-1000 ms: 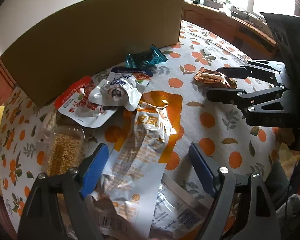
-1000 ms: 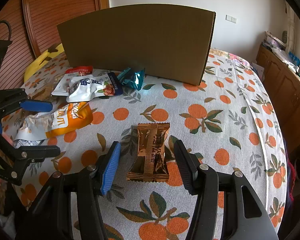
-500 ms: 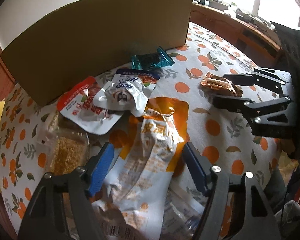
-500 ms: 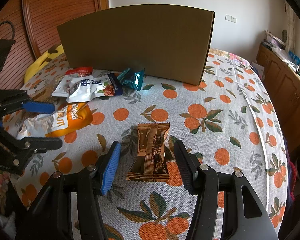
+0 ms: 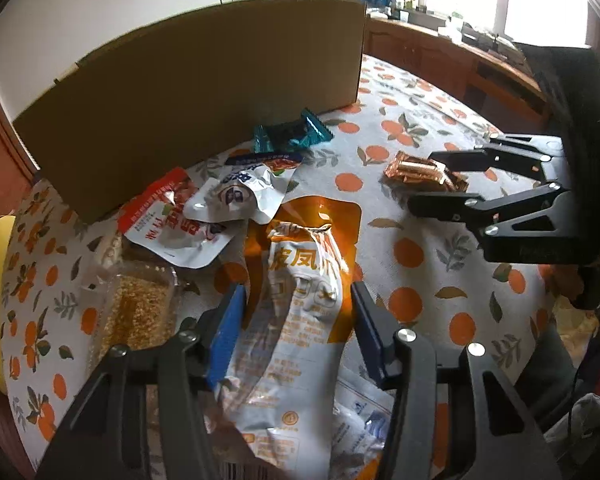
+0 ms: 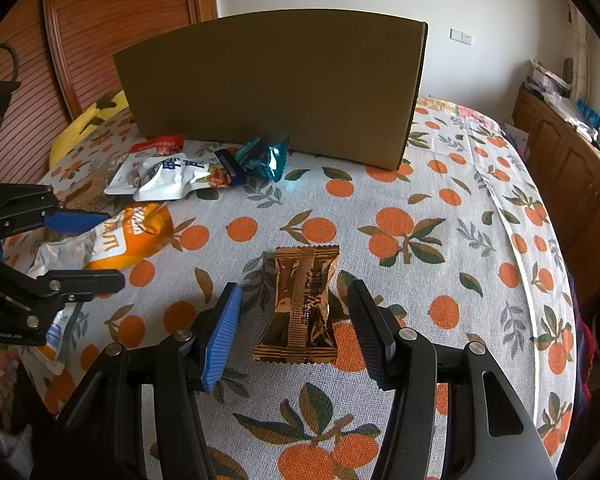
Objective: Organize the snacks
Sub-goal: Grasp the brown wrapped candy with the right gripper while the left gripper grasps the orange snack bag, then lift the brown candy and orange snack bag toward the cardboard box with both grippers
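My left gripper (image 5: 298,330) is open, its jaws either side of a white and orange snack bag (image 5: 300,292) lying on the table; the bag also shows in the right wrist view (image 6: 112,240). My right gripper (image 6: 296,328) is open around a copper foil snack packet (image 6: 302,304), not touching it; the packet also shows in the left wrist view (image 5: 416,172). A teal wrapped snack (image 5: 292,136), a white and blue pouch (image 5: 244,196) and a red and white pouch (image 5: 168,220) lie by the cardboard box (image 5: 204,92).
A clear tub of yellow grains (image 5: 136,316) sits left of the orange bag. A clear packet (image 5: 360,436) lies under it. The table has an orange-print cloth (image 6: 440,240). A yellow object (image 6: 84,124) lies at the far left. Wooden cabinets (image 6: 572,168) stand right.
My left gripper has moved forward along the orange bag and its jaws have narrowed around it. My right gripper and the copper packet have not moved.
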Demonstrator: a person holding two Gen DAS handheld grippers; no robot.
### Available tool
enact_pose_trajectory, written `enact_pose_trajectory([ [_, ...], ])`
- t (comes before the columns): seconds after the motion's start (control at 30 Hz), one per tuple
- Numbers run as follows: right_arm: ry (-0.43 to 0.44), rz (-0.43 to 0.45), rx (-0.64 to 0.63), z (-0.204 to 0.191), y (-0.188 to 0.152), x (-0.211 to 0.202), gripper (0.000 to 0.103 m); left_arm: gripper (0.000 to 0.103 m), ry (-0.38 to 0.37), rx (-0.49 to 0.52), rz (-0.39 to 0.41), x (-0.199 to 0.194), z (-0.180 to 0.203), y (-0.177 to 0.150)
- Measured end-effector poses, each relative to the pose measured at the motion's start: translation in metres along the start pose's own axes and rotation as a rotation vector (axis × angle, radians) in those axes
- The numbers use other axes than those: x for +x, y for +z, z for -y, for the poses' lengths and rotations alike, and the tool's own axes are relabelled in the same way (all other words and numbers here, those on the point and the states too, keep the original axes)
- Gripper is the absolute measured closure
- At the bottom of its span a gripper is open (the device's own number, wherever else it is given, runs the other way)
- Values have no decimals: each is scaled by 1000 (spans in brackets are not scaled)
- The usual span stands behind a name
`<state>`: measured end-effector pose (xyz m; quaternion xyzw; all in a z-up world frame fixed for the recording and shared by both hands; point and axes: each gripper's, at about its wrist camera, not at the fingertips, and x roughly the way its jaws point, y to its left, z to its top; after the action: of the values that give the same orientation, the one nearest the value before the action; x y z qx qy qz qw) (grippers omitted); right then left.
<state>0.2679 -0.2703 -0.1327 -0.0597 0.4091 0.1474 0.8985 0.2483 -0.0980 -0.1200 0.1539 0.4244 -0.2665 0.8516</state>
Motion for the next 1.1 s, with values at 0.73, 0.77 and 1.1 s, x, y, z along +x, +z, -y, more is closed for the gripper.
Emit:
enact_pose_trajectory([
  [0.73, -4, 21, 32, 4, -1, -2, 74, 61, -19, 7, 126, -45, 10, 4],
  [0.77, -2, 22, 33, 4, -2, -3, 74, 62, -17, 3, 136, -48, 11, 4],
  [1.1, 12, 39, 53, 7, -3, -4, 83, 62, -24, -62, 252, -79, 4, -4],
])
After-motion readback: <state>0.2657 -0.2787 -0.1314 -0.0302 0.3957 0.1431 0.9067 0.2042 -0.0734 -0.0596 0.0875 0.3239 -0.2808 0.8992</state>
